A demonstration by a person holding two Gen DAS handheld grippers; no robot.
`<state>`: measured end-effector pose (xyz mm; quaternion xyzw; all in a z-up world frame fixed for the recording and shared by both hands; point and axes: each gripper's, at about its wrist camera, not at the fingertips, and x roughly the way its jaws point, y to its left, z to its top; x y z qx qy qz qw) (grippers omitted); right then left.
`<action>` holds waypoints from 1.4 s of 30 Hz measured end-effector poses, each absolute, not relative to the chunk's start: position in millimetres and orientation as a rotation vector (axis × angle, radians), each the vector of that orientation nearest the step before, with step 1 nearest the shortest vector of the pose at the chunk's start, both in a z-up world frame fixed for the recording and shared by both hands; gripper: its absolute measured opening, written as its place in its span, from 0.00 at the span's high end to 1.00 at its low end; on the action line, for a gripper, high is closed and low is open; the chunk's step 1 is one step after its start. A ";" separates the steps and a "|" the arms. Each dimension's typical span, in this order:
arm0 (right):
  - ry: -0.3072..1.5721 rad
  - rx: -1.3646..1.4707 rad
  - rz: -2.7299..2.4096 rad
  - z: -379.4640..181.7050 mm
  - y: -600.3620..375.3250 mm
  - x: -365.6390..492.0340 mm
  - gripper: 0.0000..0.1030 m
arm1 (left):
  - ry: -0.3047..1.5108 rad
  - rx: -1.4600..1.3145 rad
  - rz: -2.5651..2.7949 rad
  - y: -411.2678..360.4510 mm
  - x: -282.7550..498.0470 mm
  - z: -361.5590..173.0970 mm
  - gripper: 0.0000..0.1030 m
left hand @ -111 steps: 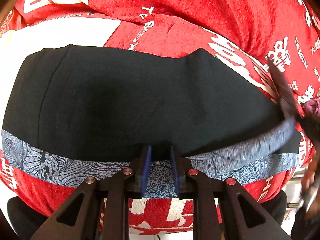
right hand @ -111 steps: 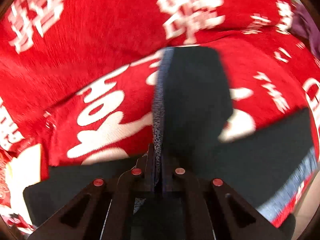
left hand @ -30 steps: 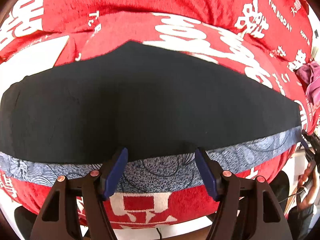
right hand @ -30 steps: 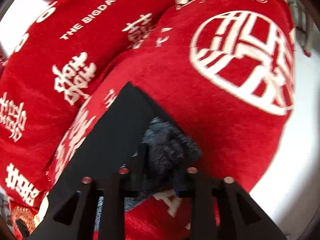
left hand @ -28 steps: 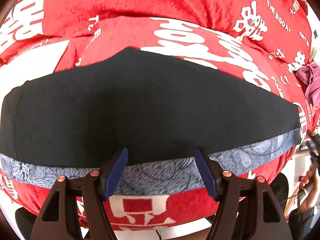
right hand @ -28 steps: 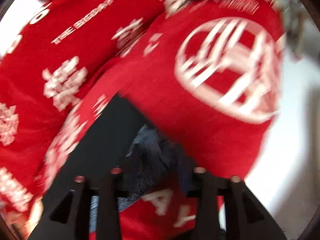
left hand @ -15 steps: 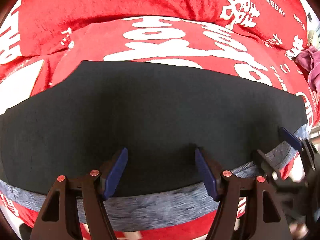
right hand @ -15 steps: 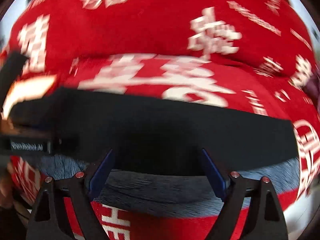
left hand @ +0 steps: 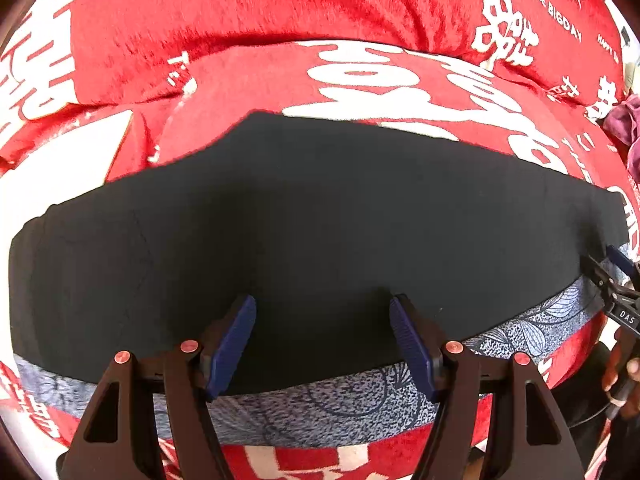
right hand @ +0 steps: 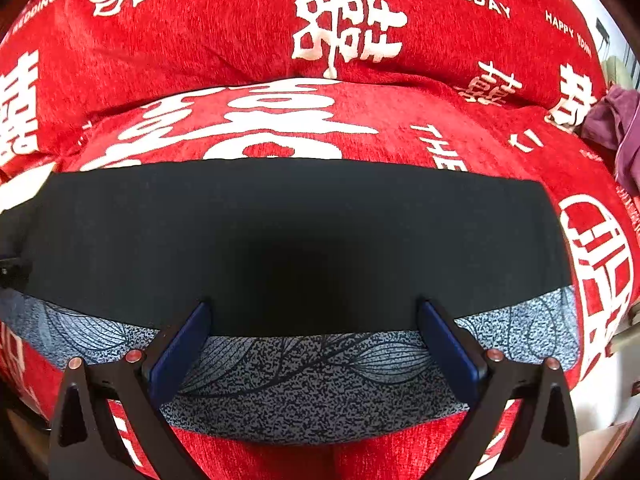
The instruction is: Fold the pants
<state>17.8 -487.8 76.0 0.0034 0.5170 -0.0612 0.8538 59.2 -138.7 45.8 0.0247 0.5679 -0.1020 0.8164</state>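
Black fabric of the folded pants (left hand: pixel 320 220) is shown spread flat as a long band across the red plush blanket with white lettering (left hand: pixel 248 4). A grey-blue patterned waistband strip (left hand: pixel 320 404) is seen along the near edge of the garment, and the same strip (right hand: pixel 312 384) is shown in the right wrist view beneath the black panel (right hand: pixel 296 232).

The left gripper (left hand: pixel 322 340) is held over the near edge of the pants with its blue-padded fingers (left hand: pixel 232 340) spread wide apart and nothing caught between them. The right gripper (right hand: pixel 314 344) is likewise presented with its jaws fully parted over the waistband strip, no cloth being clamped.

In the left wrist view the tip of the right gripper (left hand: pixel 612 276) is visible at the far right end of the garment. A purple crumpled cloth (right hand: pixel 616 124) is seen at the right margin, lying on the blanket (right hand: pixel 240 40) well apart from the pants.
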 end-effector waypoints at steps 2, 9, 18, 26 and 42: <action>1.099 0.007 -0.139 76.8 -487.5 19.4 0.00 | 1.179 0.053 -0.197 -129.7 60.1 55.5 0.31; 1.052 -0.032 -0.161 110.0 -458.4 22.7 0.00 | 1.166 -0.018 -0.099 -78.4 79.5 64.5 0.31; 1.023 -0.058 0.088 111.9 -334.5 71.9 0.00 | 1.174 -0.084 0.025 -19.9 92.2 57.2 0.31; 1.103 -0.001 0.262 82.3 -258.7 103.0 0.00 | 1.209 -0.129 0.068 39.3 99.3 24.1 0.32; 1.140 -0.040 -0.043 81.6 -383.4 78.4 0.00 | 1.039 -0.116 -0.005 66.3 48.6 65.3 0.31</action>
